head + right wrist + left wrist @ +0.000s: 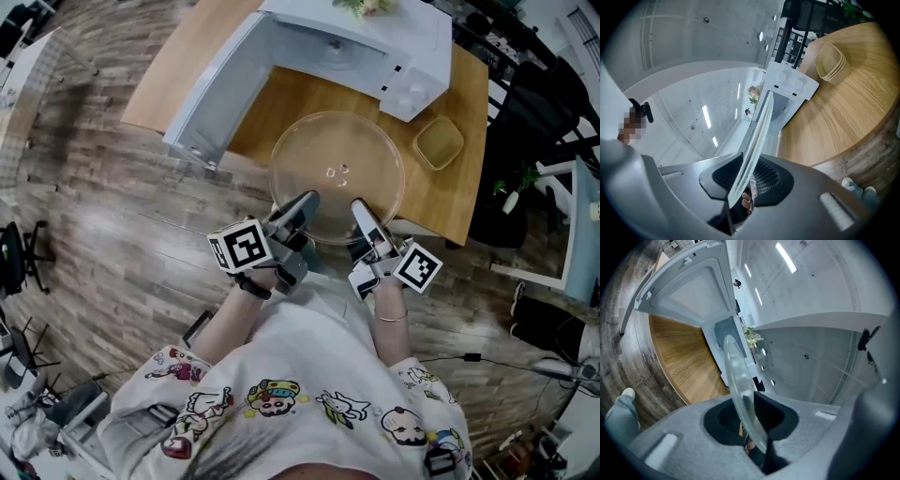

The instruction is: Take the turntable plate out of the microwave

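Observation:
The round clear glass turntable plate (337, 171) hangs level above the wooden table (253, 112), outside the white microwave (412, 56) and in front of its cavity. My left gripper (304, 202) is shut on the plate's near rim at the left. My right gripper (362, 210) is shut on the same rim at the right. In the left gripper view the plate (737, 376) shows edge-on, running between the pads of the left gripper (746, 414). The right gripper view shows the plate (758, 133) the same way, pinched in the right gripper (744, 182).
The microwave door (211, 89) stands swung open to the left, out over the table's edge. A small yellowish container (439, 141) sits on the table right of the plate, beside the microwave's control panel. Wooden floor (112, 225) surrounds the table; chairs and clutter stand at the right.

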`<state>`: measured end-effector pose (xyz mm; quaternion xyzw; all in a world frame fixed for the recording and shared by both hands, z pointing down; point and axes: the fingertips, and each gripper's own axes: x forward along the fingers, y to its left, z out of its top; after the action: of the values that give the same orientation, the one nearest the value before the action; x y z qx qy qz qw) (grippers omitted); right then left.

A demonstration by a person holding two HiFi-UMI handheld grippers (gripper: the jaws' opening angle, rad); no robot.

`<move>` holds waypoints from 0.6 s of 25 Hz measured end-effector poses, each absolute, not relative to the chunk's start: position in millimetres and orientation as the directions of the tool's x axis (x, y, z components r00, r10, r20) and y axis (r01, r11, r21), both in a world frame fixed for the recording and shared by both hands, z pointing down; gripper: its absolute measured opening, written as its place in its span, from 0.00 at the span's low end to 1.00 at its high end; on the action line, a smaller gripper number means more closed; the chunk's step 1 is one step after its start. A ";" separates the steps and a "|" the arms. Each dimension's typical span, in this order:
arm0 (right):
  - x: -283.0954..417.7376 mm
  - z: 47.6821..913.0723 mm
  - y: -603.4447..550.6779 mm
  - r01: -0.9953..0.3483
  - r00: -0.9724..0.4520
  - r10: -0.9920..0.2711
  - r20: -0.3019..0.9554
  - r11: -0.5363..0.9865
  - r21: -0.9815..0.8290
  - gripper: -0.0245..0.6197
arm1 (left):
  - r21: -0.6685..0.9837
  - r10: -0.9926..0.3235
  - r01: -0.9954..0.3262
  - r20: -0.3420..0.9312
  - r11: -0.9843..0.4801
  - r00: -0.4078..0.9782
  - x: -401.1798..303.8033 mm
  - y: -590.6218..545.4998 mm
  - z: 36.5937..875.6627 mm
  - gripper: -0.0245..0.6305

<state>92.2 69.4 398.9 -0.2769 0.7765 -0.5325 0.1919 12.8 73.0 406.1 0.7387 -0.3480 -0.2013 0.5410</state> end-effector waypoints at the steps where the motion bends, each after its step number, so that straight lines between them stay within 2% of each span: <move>1: 92.4 397.8 69.9 -0.230 -0.774 -0.634 -0.001 0.283 -0.931 0.16 | 0.939 -0.727 -0.296 0.079 -0.174 0.682 13.3 73.6 405.5 0.13; 15: 72.5 377.3 78.6 -0.245 -0.760 -0.650 -0.001 0.288 -0.926 0.16 | 0.935 -0.677 -0.289 0.076 -0.207 0.732 -6.8 80.1 386.5 0.13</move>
<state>72.5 78.6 377.3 -0.2872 0.7788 -0.5229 0.1938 -6.8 80.1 386.5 0.7561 -0.3193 -0.1791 0.5425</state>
